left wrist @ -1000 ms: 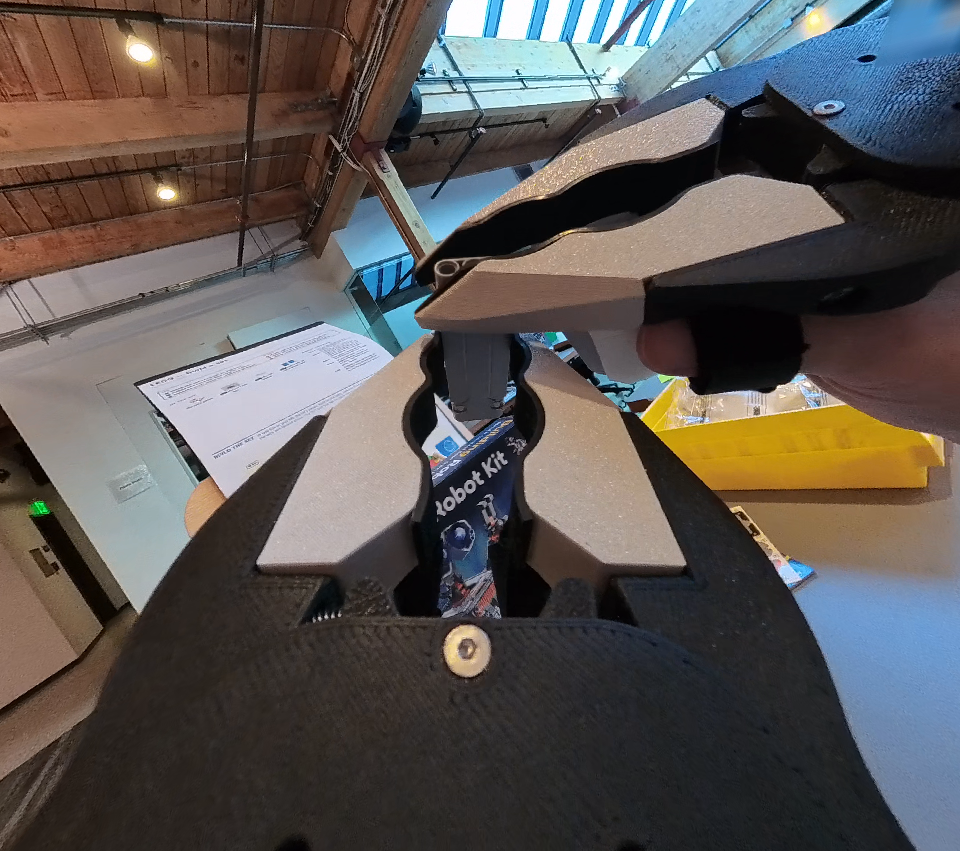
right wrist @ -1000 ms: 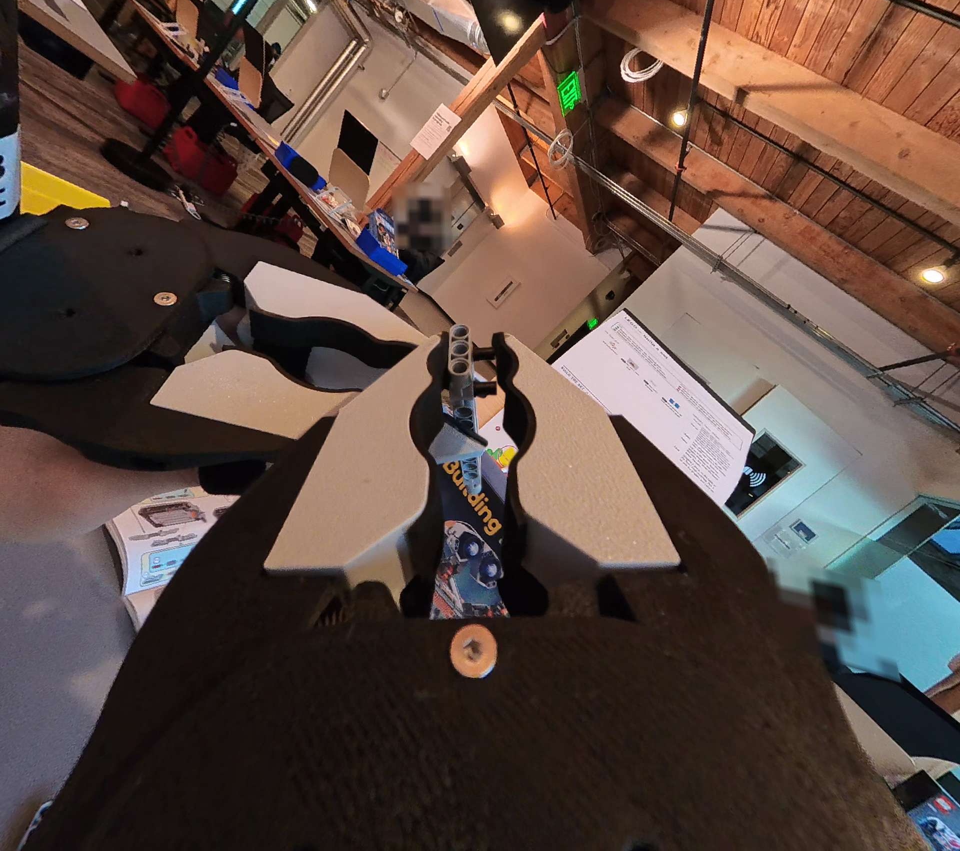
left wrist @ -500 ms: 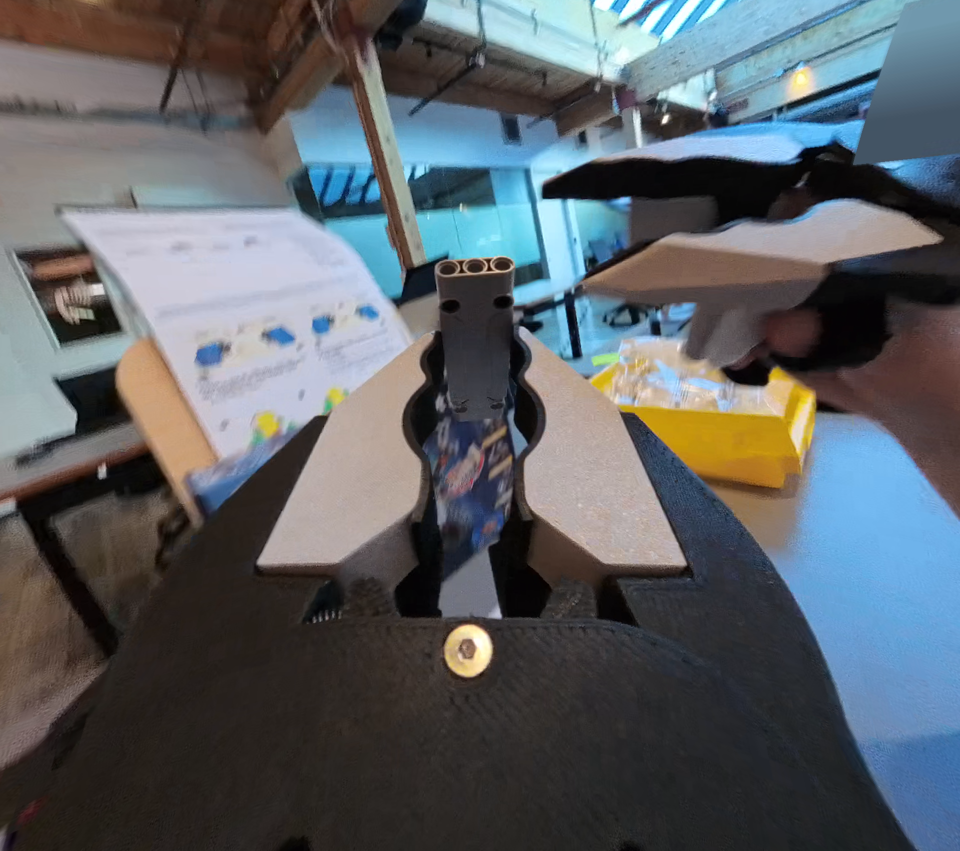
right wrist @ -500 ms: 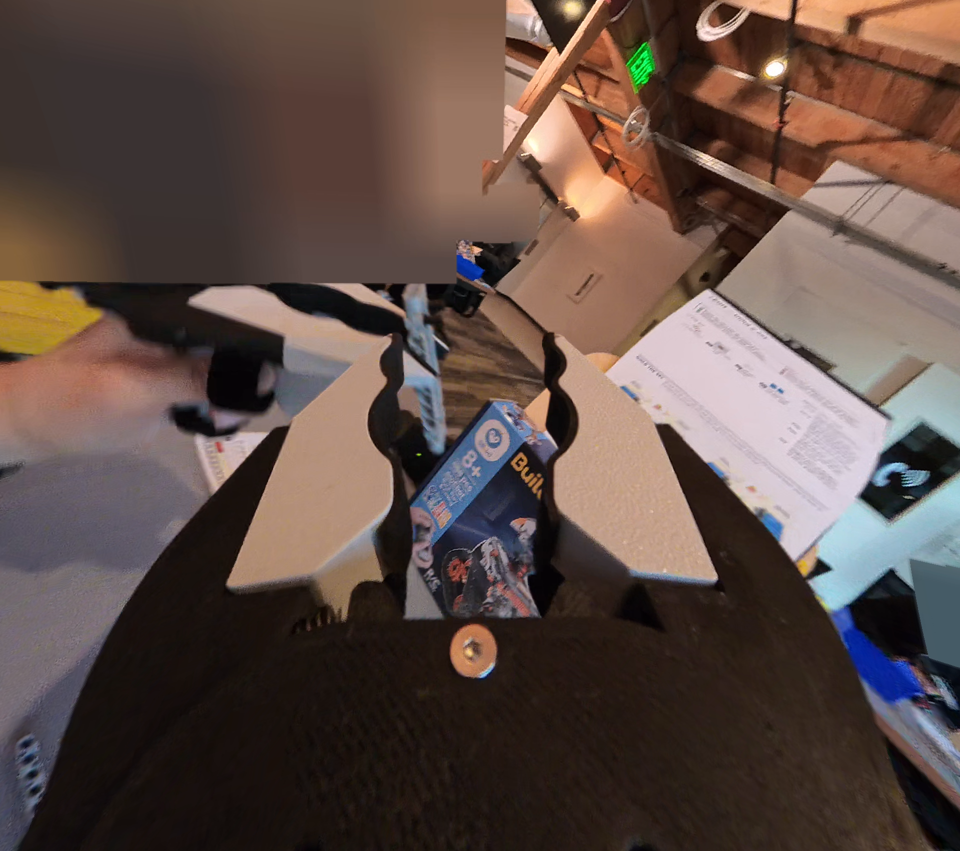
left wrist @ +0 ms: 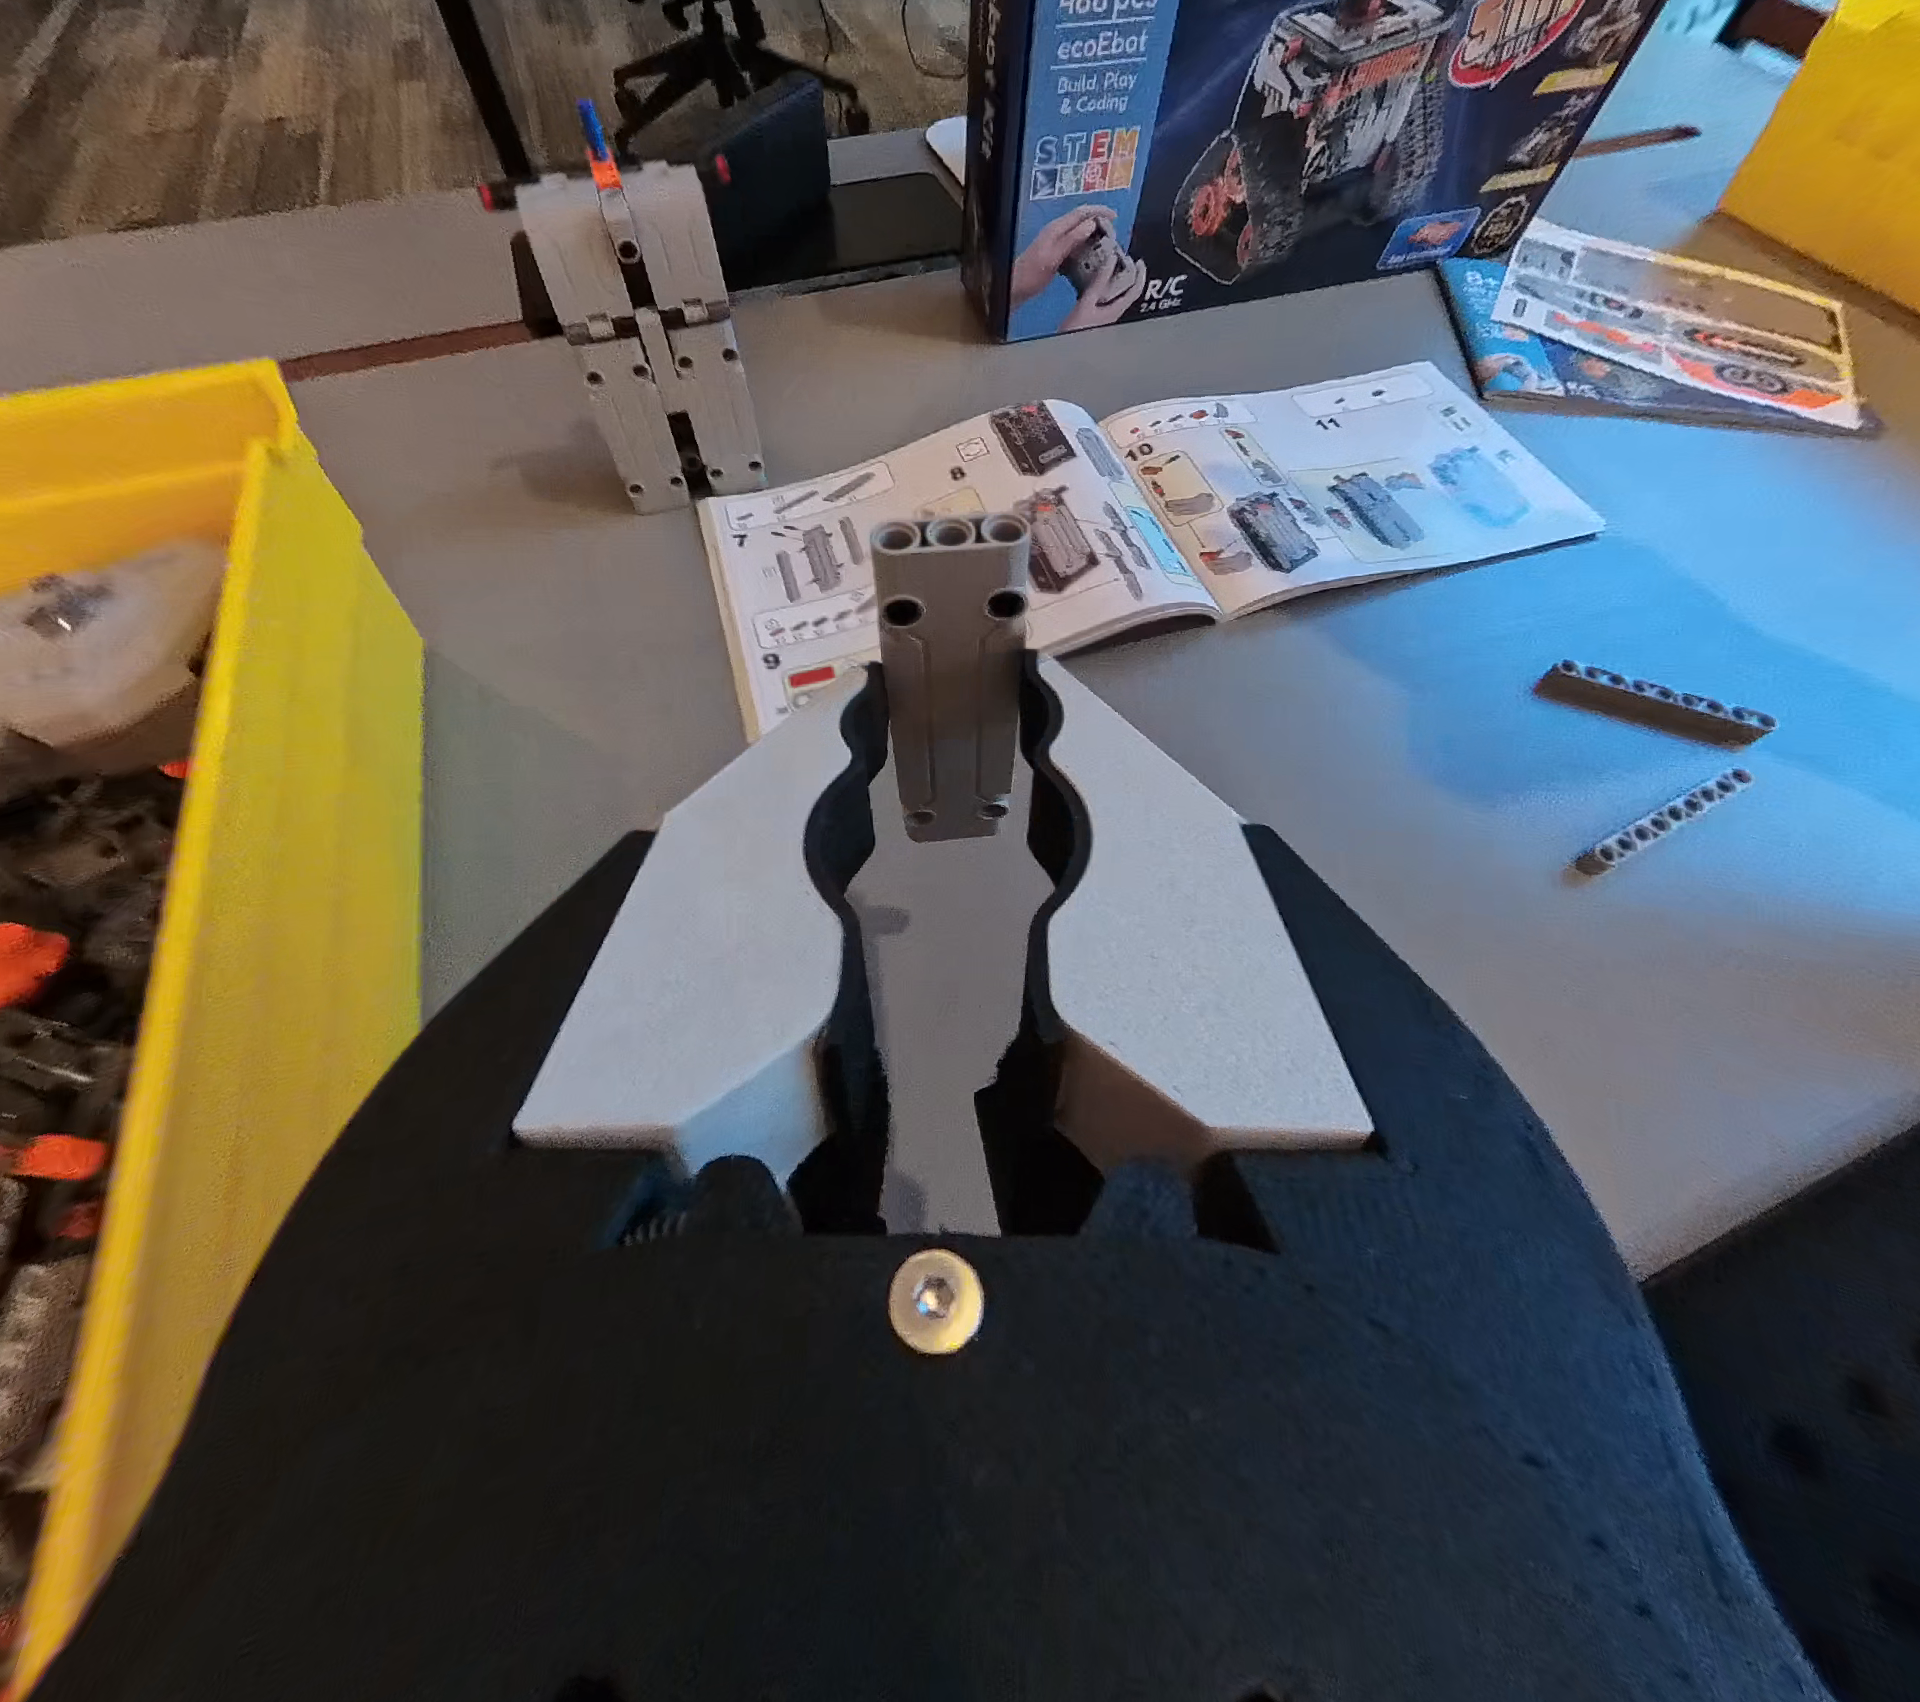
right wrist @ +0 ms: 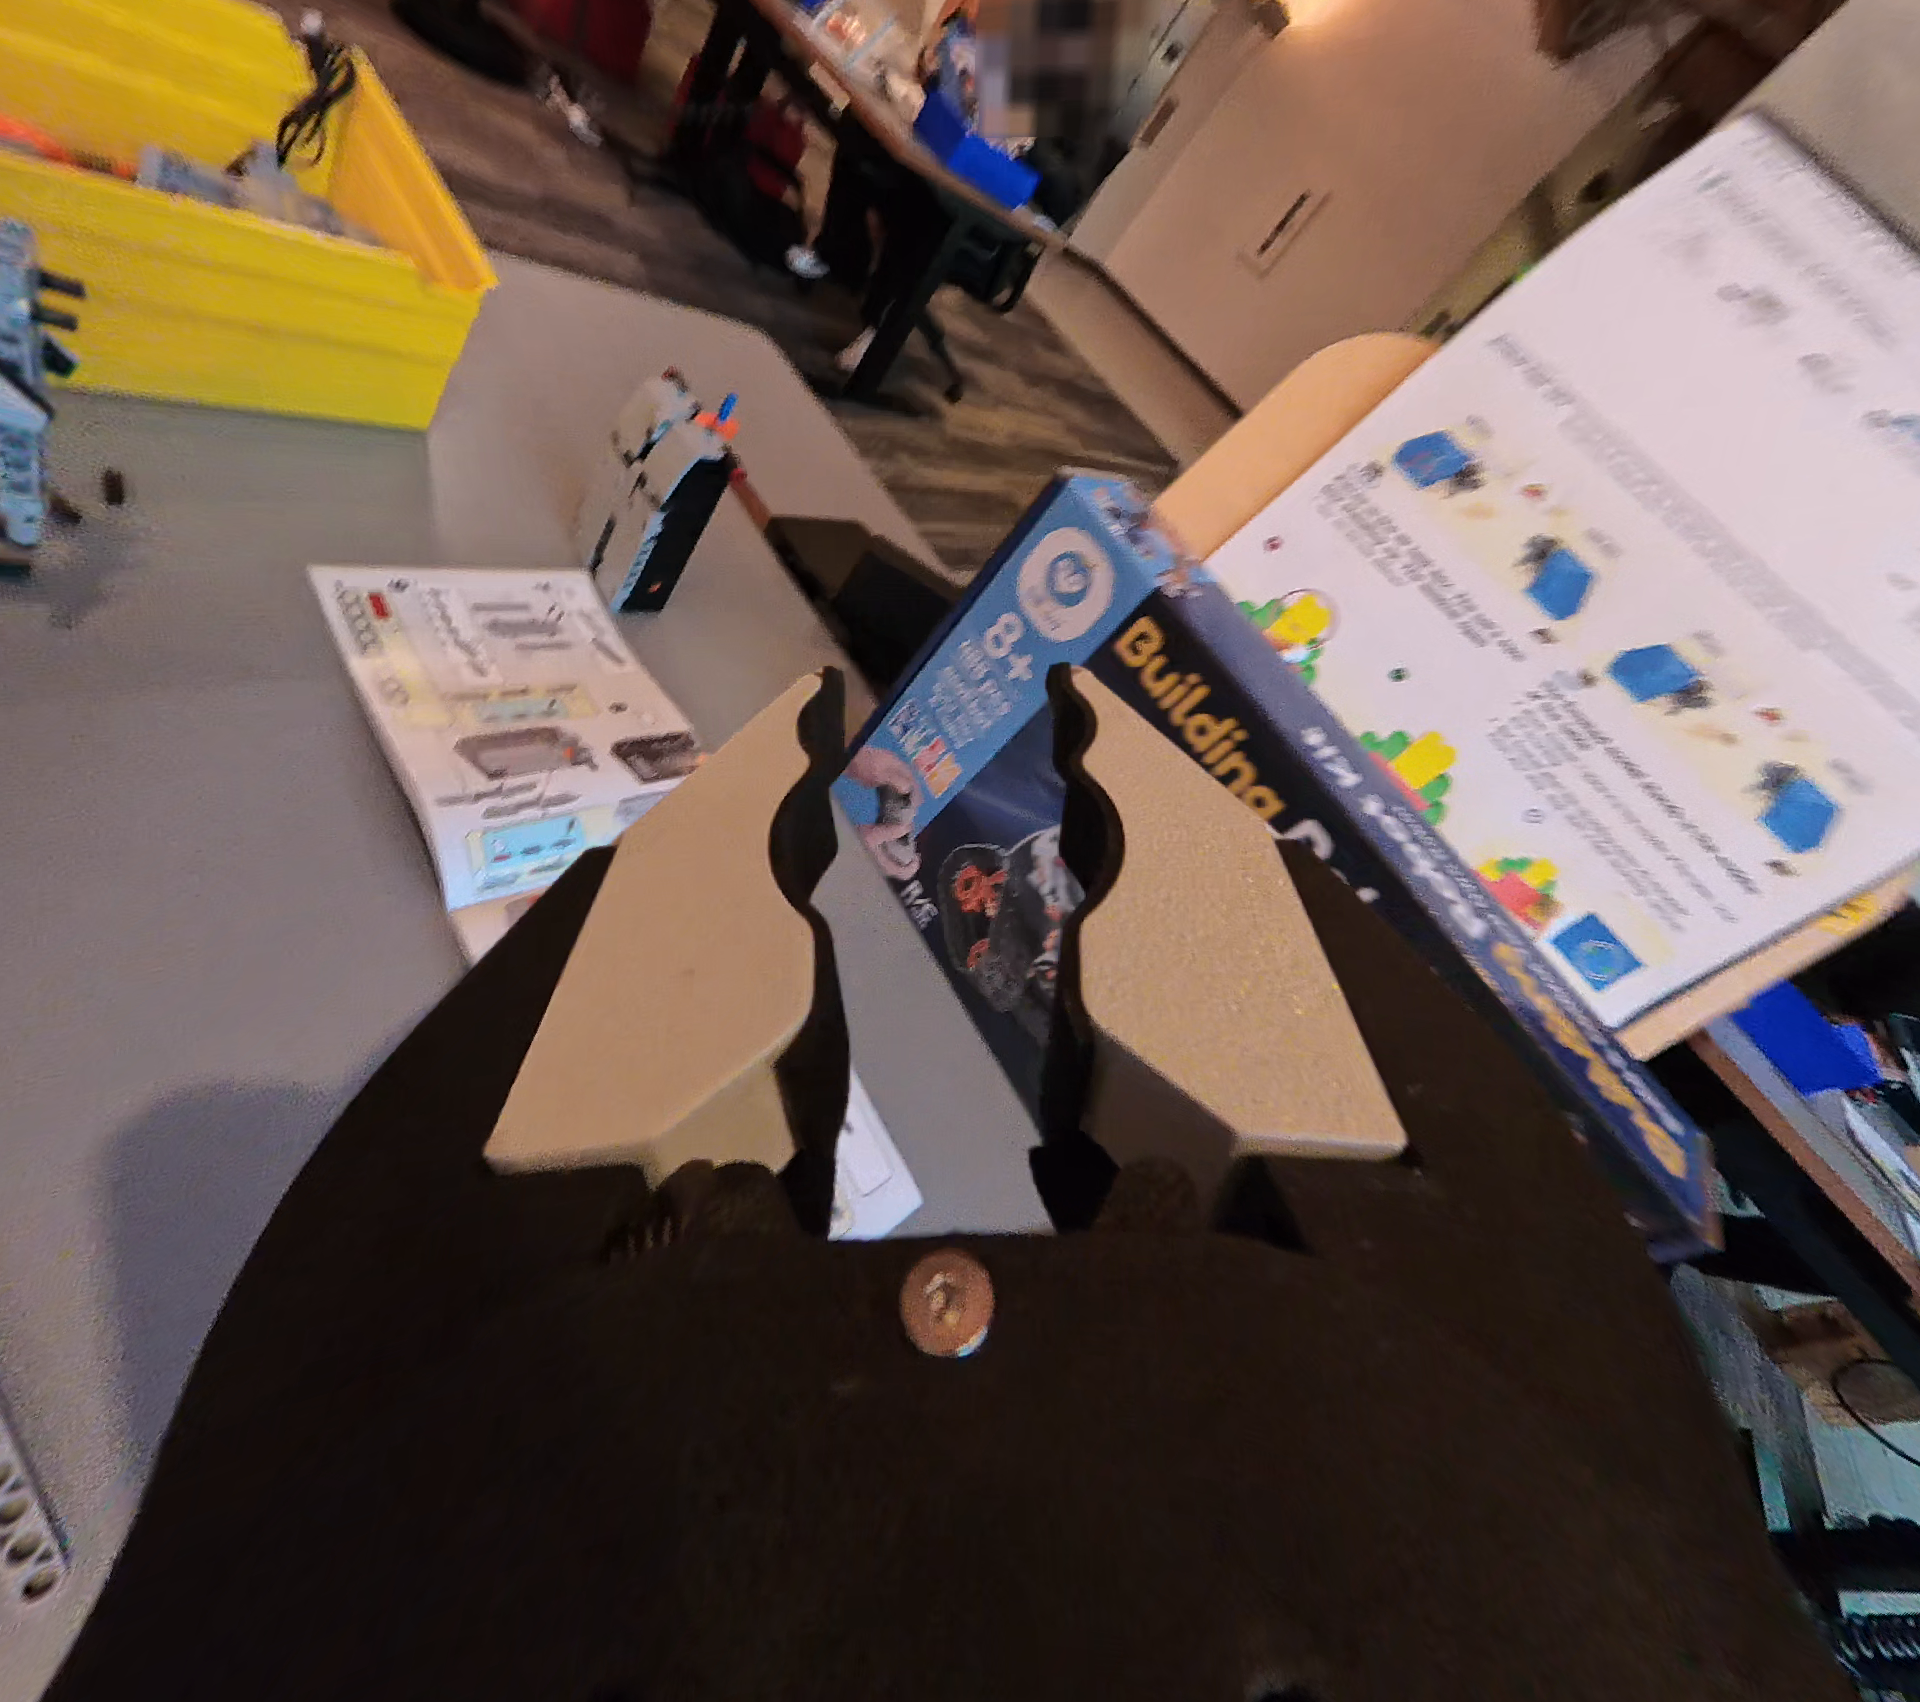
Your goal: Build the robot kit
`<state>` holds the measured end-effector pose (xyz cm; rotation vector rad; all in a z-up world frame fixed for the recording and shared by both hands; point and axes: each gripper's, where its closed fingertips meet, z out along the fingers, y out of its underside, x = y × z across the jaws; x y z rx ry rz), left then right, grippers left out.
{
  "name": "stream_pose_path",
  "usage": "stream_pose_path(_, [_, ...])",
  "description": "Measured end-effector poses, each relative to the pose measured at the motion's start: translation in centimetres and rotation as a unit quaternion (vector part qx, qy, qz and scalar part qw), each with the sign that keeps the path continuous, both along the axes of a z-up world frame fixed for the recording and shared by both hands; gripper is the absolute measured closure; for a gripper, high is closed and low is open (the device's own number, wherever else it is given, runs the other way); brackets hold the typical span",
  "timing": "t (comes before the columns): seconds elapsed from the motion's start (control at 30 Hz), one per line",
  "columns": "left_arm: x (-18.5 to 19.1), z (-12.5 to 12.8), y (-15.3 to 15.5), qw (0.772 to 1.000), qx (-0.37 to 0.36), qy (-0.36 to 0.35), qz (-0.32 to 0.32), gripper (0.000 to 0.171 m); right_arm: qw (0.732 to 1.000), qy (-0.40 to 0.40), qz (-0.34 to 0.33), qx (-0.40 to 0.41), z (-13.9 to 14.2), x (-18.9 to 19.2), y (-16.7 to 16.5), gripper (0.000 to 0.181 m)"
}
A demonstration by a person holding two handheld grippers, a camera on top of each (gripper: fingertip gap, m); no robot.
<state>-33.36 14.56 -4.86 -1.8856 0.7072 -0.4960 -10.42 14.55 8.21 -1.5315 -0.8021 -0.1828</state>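
My left gripper (left wrist: 951,696) is shut on a grey building-block panel (left wrist: 951,665) that stands upright between the fingers, above the grey table (left wrist: 582,613). An open instruction booklet (left wrist: 1195,530) lies just beyond it, and a grey block assembly (left wrist: 644,343) stands farther back left. My right gripper (right wrist: 940,696) is open and empty, held above the table in front of the blue kit box (right wrist: 1091,717). The booklet (right wrist: 499,696) and the assembly (right wrist: 665,499) also show in the right wrist view.
A yellow bin (left wrist: 270,821) of parts stands at my left; another yellow bin (right wrist: 239,281) is at the far left in the right wrist view. Two grey beams (left wrist: 1657,702) lie on the table at right. A large printed sheet (right wrist: 1662,572) leans behind the box. A sticker sheet (left wrist: 1673,322) lies back right. About 25 centimeters separates my left fingertips from my right. The grey block assembly (left wrist: 644,343) lies some 20 centimeters from my left tips, 30 centimeters from my right tips.
Both grippers swung down from facing the ceiling to facing the table. The right gripper let go of the grey panel, opened and moved away; the left gripper still holds it.
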Motion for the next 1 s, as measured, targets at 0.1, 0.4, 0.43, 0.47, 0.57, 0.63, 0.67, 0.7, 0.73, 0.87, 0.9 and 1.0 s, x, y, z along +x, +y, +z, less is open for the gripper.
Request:
stream_pose_path(0.1, [0.2,-1.2,-0.2,1.000,-0.009,-0.024,-0.003,0.149,0.998,-0.025,0.032,-0.046,-3.4,-2.5,0.8,0.142])
stream_pose_path(0.4, [1.0,-0.1,0.5,0.996,-0.035,-0.077,-0.027,0.149,0.941,0.097,0.246,-0.210,-12.5,-19.1,-3.5,0.152])
stream_pose_path(0.43, [1.2,0.1,0.4,0.995,-0.040,-0.082,-0.031,0.149,0.943,0.103,0.230,-0.217,-13.4,-19.7,-3.4,0.152])
stream_pose_path(0.47, [1.4,0.2,0.3,0.995,-0.044,-0.084,-0.035,0.149,0.947,0.111,0.216,-0.211,-13.9,-20.1,-3.1,0.152])
stream_pose_path(0.57, [1.8,0.6,-0.2,0.995,-0.042,-0.087,-0.038,0.149,0.951,0.110,0.221,-0.186,-14.5,-21.1,-3.4,0.153])
stream_pose_path(0.63, [2.1,0.8,-0.5,0.994,-0.040,-0.092,-0.043,0.149,0.960,0.079,0.218,-0.157,-14.7,-21.2,-3.5,0.152])
stream_pose_path(0.67, [2.4,0.7,-0.6,0.994,-0.041,-0.093,-0.045,0.149,0.965,0.063,0.212,-0.139,-14.6,-21.1,-3.4,0.152])
stream_pose_path(0.7, [2.7,0.6,-0.8,0.994,-0.043,-0.093,-0.049,0.148,0.971,0.055,0.204,-0.114,-14.2,-21.0,-3.4,0.152])
stream_pose_path(0.73, [3.0,0.5,-0.9,0.993,-0.045,-0.091,-0.052,0.149,0.975,0.047,0.198,-0.093,-14.0,-20.9,-3.3,0.153])
stream_pose_path(0.87, [3.8,-0.3,-1.3,0.994,-0.043,-0.082,-0.056,0.148,0.984,-0.038,0.159,-0.065,-14.7,-19.8,-2.8,0.170])
stream_pose_path(0.9, [3.9,-0.4,-1.3,0.994,-0.042,-0.079,-0.054,0.148,0.984,-0.043,0.161,-0.068,-14.9,-19.7,-2.8,0.170])
stream_pose_path(1.0, [3.9,-0.7,-1.3,0.995,-0.044,-0.074,-0.053,0.148,0.981,-0.014,0.168,-0.094,-15.2,-19.8,-2.9,0.168])
